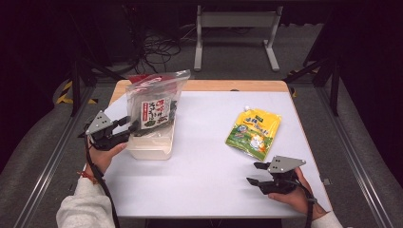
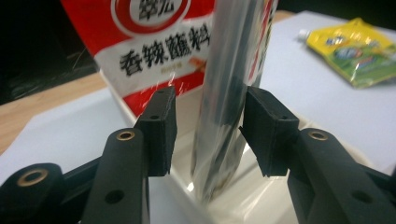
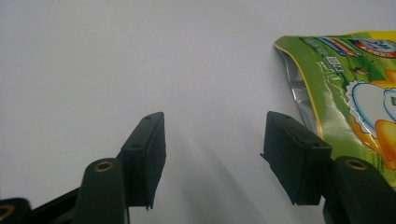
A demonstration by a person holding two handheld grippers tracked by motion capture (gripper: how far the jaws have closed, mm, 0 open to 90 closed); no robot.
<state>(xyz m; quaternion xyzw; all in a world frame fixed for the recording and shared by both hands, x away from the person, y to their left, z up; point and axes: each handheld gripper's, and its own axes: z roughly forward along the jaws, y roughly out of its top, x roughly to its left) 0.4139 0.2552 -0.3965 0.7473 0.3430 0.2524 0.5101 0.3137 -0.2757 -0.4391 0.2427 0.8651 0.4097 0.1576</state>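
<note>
Left gripper (image 1: 127,124) sitting spread, jaws straddling the clear seaweed bag (image 1: 157,105) without pinching it, bag standing upright in the white tray (image 1: 151,148) at worktop (image 1: 204,161) left, yellow-green pouch (image 1: 253,132) lying flat right of centre, right gripper (image 1: 256,173) resting spread just before it

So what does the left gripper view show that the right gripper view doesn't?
Left gripper view: a clear bag standing in a white bin between its open jaws, with a red-and-white packet behind. Right gripper view: open jaws over bare table, with nothing between them. Both: the yellow-green pouch lying flat on the table, at the right edge of each.
</note>
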